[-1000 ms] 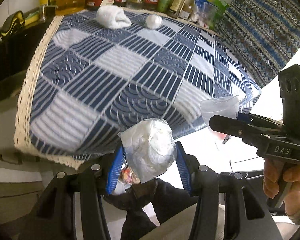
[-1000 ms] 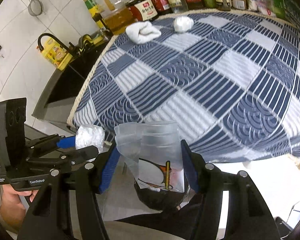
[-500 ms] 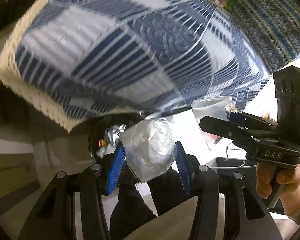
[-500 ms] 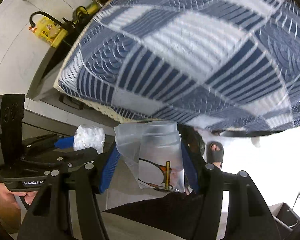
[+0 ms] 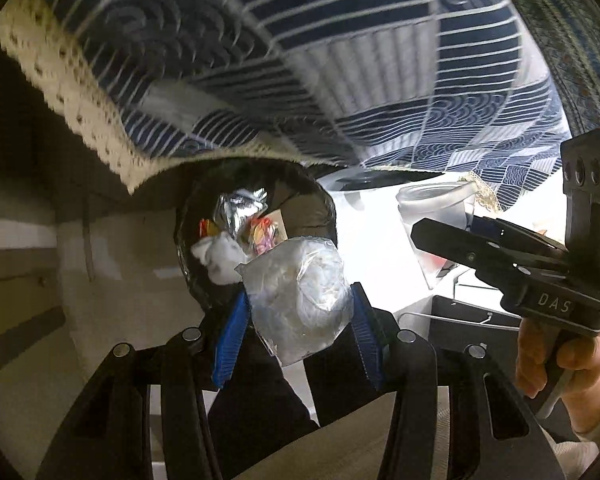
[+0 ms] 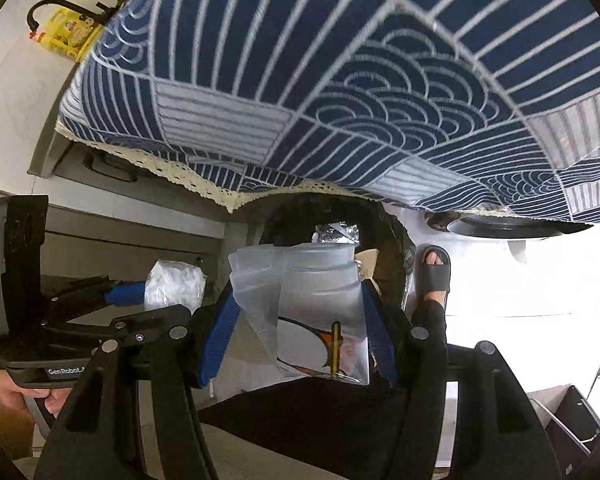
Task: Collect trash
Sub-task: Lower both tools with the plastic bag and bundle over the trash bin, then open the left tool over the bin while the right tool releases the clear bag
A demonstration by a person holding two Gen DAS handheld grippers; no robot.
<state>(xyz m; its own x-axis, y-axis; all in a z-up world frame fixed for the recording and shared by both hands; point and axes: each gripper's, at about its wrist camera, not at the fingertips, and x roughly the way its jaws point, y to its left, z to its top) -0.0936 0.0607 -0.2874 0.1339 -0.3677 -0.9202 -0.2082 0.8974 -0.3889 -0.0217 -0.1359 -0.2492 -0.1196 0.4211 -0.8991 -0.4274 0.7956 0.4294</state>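
Observation:
My left gripper is shut on a crumpled clear plastic wad, held just in front of a black-lined trash bin under the table edge. The bin holds foil, wrappers and white tissue. My right gripper is shut on a clear plastic cup with a printed label, held in front of the same bin. The cup also shows in the left wrist view, and the wad in the right wrist view.
The blue and white patterned tablecloth with a cream lace hem hangs right above the bin. The person's foot in a black slipper stands right of the bin. Grey cabinet fronts lie left. A yellow bottle stands on the counter.
Both grippers have dropped from above the table to below its edge, each still holding its item. The trash bin has come fully into view in front of them.

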